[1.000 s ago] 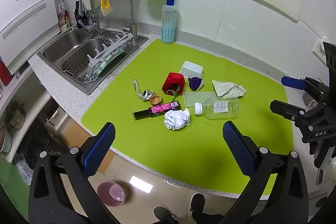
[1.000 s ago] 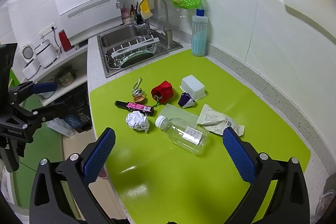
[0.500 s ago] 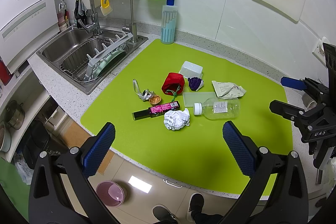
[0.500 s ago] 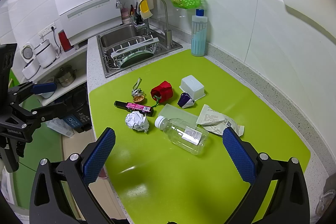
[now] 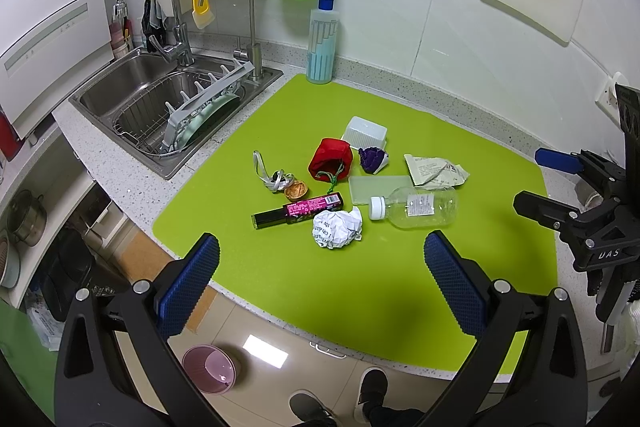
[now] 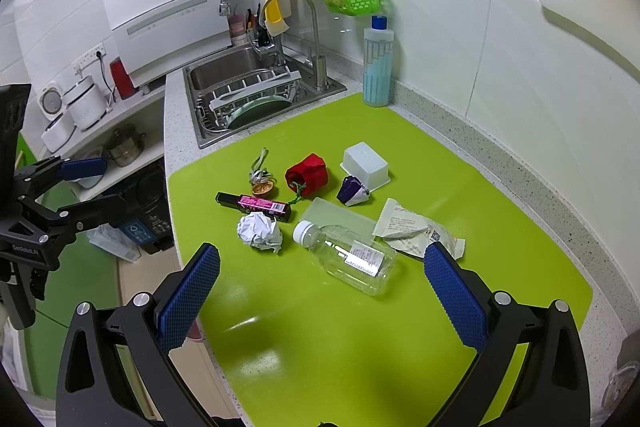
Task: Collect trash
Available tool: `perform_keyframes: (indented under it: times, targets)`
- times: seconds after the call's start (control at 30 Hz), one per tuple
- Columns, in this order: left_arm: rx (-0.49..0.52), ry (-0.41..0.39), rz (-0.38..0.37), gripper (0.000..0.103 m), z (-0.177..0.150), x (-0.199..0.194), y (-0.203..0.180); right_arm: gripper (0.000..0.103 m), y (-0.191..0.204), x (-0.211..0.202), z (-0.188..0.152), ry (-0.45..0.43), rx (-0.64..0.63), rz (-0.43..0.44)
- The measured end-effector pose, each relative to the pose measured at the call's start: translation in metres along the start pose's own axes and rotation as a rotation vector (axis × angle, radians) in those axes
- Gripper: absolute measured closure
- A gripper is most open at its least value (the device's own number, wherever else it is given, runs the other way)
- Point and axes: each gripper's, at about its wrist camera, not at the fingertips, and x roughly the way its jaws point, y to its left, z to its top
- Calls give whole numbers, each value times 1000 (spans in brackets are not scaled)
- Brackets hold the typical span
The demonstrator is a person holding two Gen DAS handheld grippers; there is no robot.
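Nothing moved since earlier frame. Your left gripper [image 5: 320, 275] and right gripper [image 6: 322, 281] hover wide, empty. Risk: bottle [image 6: 352, 257] rolls off mat [image 6: 500, 227] if you nudge it.

Black gripper frames with silver screws, blue cross-hatched fingers [image 5: 188, 285], white lettering

left gripper [image 5: 320, 279]: jaws wide apart, holding nothing | right gripper [image 6: 320, 279]: jaws wide apart, holding nothing
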Motion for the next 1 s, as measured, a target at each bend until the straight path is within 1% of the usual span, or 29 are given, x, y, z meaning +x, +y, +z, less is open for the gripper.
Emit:
perform_keyframes:
  times: [0.8, 1.0]
  targets:
    - [-4, 0, -7, 3, -2, 4, 3, 5, -1, 2, -2, 2, 3, 1]
    - [-7, 1, -11, 3, -3, 5, 3, 5, -2, 1, -3, -3, 25, 22]
